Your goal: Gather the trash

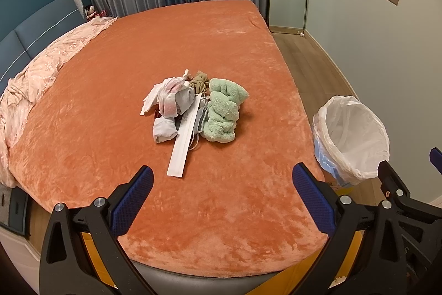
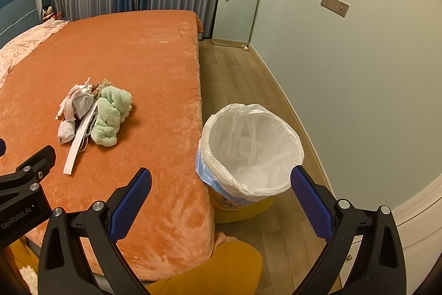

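Jaws apart on left gripper (image 1: 222,179) and right gripper (image 2: 221,180), gripping nothing. Bin (image 2: 276,129) interior seen only from right wrist. Standing beside bed edge (image 2: 200,112), apart from trash pile (image 1: 193,107).

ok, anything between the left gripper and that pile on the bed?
Nothing visible. Only bare orange bedspread lies between the open left gripper and the pile; the white strip is its nearest piece.

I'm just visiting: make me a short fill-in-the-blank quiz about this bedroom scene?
1. The pile of clutter lies on the ____ bedspread.
2. The trash bin stands on the ____ beside the bed.
3. The bin is lined with a ____ plastic bag.
4. Both the left gripper and right gripper are ____.

Missing words: orange; floor; white; open
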`<act>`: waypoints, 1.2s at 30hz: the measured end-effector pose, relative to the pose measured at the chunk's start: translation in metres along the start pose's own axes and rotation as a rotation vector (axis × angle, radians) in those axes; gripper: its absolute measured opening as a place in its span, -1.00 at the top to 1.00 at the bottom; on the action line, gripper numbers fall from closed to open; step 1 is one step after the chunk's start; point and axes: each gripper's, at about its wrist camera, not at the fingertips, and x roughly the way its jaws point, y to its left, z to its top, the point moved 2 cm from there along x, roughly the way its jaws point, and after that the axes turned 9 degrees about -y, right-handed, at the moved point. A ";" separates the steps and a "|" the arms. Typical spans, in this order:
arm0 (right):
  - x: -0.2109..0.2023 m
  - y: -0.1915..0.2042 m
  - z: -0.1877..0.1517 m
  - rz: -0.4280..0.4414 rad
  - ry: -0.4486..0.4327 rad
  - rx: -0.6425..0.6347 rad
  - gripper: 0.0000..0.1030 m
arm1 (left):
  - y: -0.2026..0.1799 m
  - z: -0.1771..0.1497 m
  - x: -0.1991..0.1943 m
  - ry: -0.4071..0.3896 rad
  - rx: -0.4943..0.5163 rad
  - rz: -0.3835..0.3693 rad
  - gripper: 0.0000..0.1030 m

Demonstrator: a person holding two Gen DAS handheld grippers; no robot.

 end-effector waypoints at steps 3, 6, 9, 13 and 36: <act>0.001 -0.001 -0.001 -0.002 0.000 0.005 -0.87 | -0.002 0.001 0.000 -0.007 0.002 -0.004 -0.86; 0.001 -0.001 -0.001 -0.005 0.001 0.006 -0.87 | -0.003 -0.001 -0.002 -0.010 0.002 -0.008 -0.86; 0.001 -0.001 -0.001 -0.005 0.001 0.006 -0.87 | -0.002 -0.001 -0.002 -0.012 0.003 -0.008 -0.86; 0.001 -0.001 -0.001 -0.005 0.000 0.006 -0.87 | -0.002 -0.001 -0.003 -0.013 0.001 -0.008 -0.86; 0.001 0.007 0.004 -0.007 -0.020 0.015 -0.87 | 0.015 -0.010 0.007 0.004 -0.024 -0.013 -0.86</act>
